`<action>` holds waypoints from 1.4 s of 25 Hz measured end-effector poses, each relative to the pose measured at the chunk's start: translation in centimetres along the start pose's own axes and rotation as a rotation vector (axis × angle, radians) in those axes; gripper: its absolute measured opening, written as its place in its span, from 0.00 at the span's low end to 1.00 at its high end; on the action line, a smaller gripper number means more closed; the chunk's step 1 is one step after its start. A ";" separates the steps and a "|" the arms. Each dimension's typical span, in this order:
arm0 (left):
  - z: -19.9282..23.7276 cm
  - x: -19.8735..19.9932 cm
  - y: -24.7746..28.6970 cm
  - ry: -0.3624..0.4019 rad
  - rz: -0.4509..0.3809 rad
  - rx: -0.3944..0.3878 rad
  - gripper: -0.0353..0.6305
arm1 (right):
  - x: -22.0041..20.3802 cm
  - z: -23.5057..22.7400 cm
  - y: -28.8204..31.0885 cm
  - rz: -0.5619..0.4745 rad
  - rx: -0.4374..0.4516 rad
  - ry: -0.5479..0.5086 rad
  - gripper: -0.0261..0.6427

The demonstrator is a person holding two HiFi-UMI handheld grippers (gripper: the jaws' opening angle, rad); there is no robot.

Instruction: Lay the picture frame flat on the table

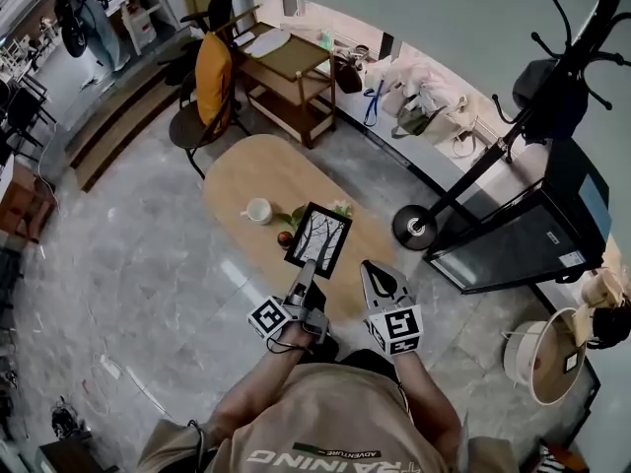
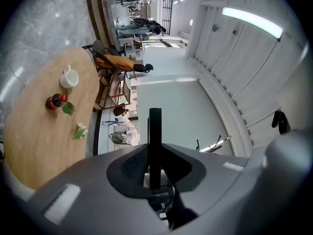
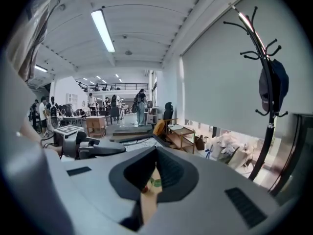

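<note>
The picture frame [image 1: 318,236], black with a bare-tree print, is over the near part of the oval wooden table [image 1: 251,170]. My left gripper [image 1: 305,282] is shut on its near edge. In the left gripper view the frame [image 2: 155,126] shows edge-on as a thin black bar pinched between the jaws of the left gripper [image 2: 155,155], above the table [image 2: 34,136]. I cannot tell whether its far edge touches the wood. My right gripper [image 1: 372,272] hovers just right of the frame, shut and holding nothing; in its own view the right gripper [image 3: 156,153] has its tips together.
A white cup [image 1: 258,211], a small red item [image 1: 285,237], green leaves [image 1: 296,215] and a white flower [image 1: 342,207] lie on the table behind the frame. A coat-stand base [image 1: 415,227] and a black cabinet [image 1: 513,235] stand right; a chair with orange cloth [image 1: 212,72] stands beyond.
</note>
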State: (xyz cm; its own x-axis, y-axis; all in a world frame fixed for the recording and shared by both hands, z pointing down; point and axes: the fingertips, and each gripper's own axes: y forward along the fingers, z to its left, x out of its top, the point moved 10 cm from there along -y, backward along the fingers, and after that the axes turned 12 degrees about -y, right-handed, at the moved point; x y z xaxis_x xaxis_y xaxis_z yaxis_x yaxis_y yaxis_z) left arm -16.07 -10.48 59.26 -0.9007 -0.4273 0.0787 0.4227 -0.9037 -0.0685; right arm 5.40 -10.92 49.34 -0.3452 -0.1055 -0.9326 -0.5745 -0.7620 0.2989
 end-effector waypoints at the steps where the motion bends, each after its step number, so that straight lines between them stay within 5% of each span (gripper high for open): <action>1: 0.3 0.3 0.4 0.001 0.003 0.007 0.17 | -0.1 -0.2 0.4 0.007 -0.002 0.002 0.05; 14: 7.6 1.7 3.1 -0.037 -0.059 0.116 0.17 | -5.7 -3.5 5.9 0.037 -0.029 0.047 0.05; 23: 18.0 1.8 4.1 -0.072 -0.164 0.254 0.17 | -18.5 -4.1 10.3 0.138 -0.025 0.210 0.05; 35: 34.0 4.1 4.4 -0.103 -0.259 0.372 0.17 | -32.1 -0.7 14.3 0.251 0.094 0.278 0.05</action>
State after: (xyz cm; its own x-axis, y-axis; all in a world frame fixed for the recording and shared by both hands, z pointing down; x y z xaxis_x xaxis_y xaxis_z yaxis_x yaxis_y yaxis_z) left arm -14.47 -17.12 93.11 -0.9746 -0.1699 0.1461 0.2096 -0.9217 0.3263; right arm 8.80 -18.89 83.39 -0.2770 -0.4604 -0.8434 -0.5680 -0.6295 0.5302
